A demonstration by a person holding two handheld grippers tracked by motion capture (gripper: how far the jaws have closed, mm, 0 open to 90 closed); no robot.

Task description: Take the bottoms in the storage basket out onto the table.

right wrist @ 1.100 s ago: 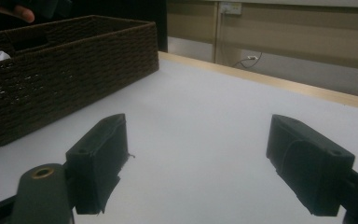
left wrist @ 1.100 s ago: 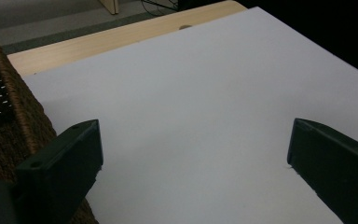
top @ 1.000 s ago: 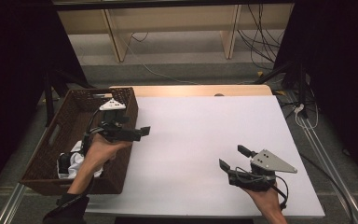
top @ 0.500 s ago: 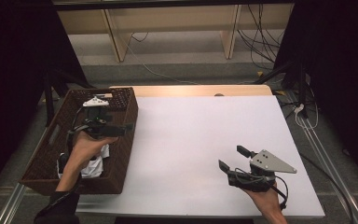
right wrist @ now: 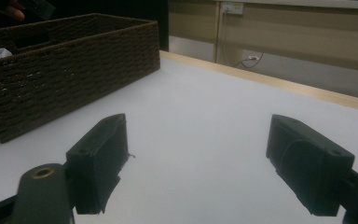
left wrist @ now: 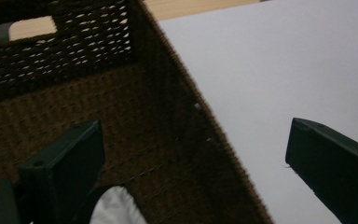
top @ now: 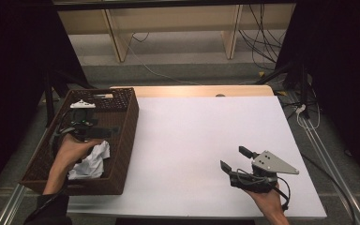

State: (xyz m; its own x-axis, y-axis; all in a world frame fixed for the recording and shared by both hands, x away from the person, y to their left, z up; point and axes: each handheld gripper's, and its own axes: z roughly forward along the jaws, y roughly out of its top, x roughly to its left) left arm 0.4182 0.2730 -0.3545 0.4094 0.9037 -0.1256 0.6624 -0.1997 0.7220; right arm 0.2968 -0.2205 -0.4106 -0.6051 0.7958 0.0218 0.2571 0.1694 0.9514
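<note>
Left tool (top: pixel 86 127) hovered spread inside basket (top: pixel 126 140), just beyond cloth (top: pixel 92 161), ready to grab | right tool (top: pixel 236 161) idled spread, well right of basket, on counter (top: pixel 192 136)

Crumpled white cloth (top: pixel 91 161) lies inside the brown wicker basket (top: pixel 122 136)

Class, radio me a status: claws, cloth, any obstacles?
Left claw open, empty, over basket. White cloth lying inside basket. Right claw open, idle on table. Nothing obstructing.
</note>
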